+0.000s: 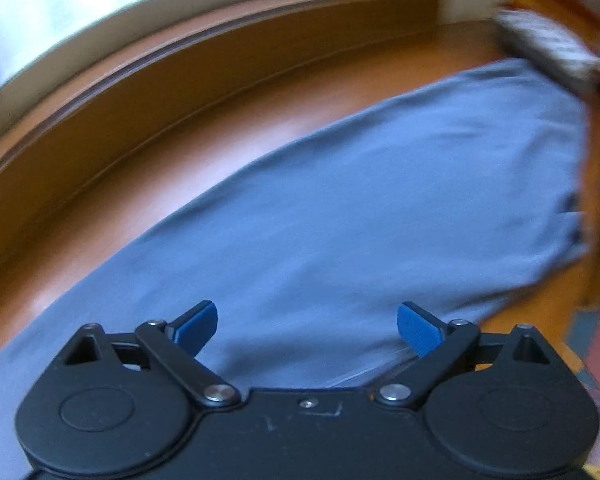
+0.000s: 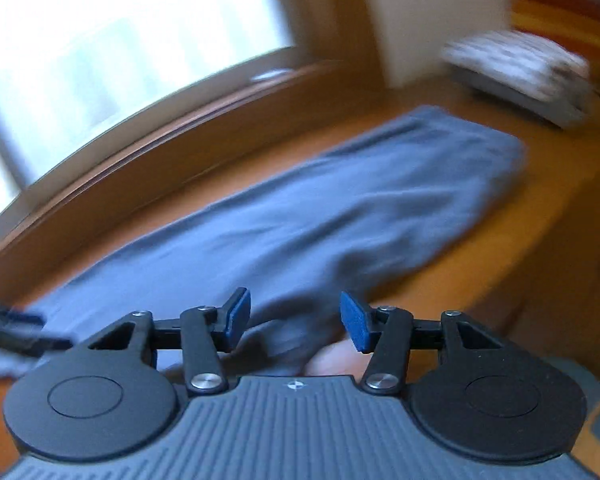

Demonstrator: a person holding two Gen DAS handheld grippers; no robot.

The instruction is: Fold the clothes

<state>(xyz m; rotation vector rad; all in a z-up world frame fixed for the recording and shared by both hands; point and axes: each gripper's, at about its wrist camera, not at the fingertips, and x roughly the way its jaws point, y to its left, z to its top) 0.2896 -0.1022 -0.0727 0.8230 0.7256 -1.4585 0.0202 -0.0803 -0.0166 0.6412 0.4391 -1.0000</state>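
Observation:
A blue-grey garment [image 1: 360, 200] lies spread flat on a brown wooden surface [image 1: 220, 120]. It also shows in the right wrist view [image 2: 340, 208], long and narrow, with a rumpled near end. My left gripper [image 1: 307, 330] is open and empty, hovering over the garment's near part. My right gripper [image 2: 295, 320] is open and empty, just above the garment's rumpled near edge. Both views are motion-blurred.
A raised wooden rim [image 1: 100, 92] runs along the far side below a bright window [image 2: 100, 48]. A folded striped white cloth [image 2: 520, 68] lies at the far right, also in the left wrist view [image 1: 548, 48]. A dark blurred object [image 2: 12, 332] is at the left edge.

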